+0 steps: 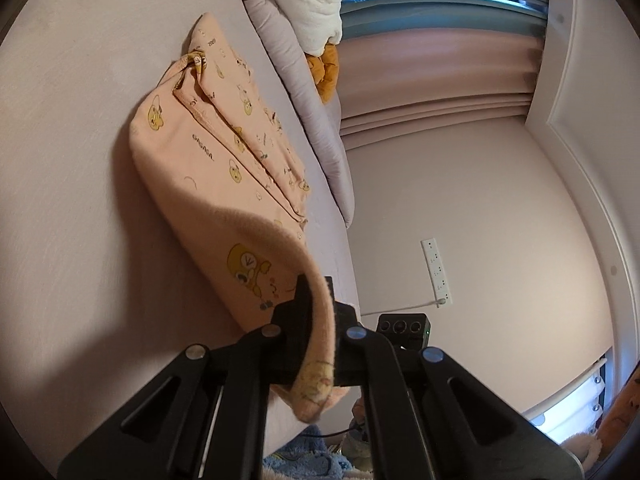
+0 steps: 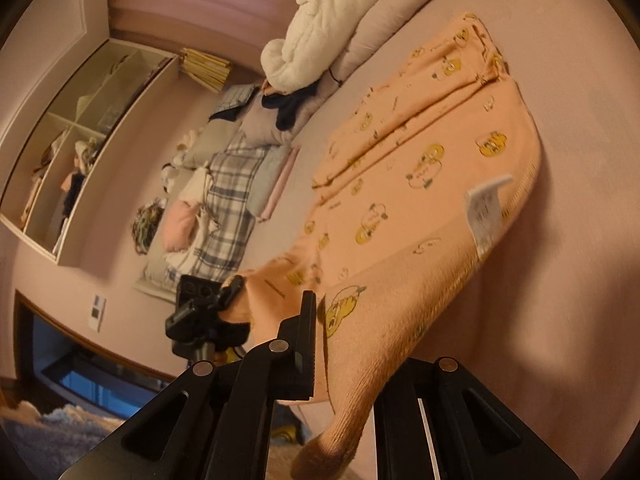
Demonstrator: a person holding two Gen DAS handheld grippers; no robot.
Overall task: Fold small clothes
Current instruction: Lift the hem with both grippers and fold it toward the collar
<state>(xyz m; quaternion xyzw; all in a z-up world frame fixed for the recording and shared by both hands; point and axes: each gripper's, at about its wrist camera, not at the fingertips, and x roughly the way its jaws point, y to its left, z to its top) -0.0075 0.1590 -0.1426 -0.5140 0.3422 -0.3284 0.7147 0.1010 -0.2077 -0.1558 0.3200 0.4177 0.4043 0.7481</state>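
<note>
pink bed (image 1: 80, 120) | my left gripper (image 1: 320, 300) and right gripper (image 2: 320, 320) each clamp the garment's (image 1: 192, 152) near hem | its length runs far from me

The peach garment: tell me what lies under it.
The peach garment lies on the pink bedsheet, its near edge lifted by the left gripper and the right gripper, both shut on it. Anything beneath its flat part is covered.

In the right wrist view, peach cloth (image 2: 420, 216) drapes over the right gripper's (image 2: 320, 344) right finger, hiding it. The print on its white label (image 2: 486, 212) is too blurred to read. Shelf (image 2: 76, 152) contents stay indistinct.
</note>
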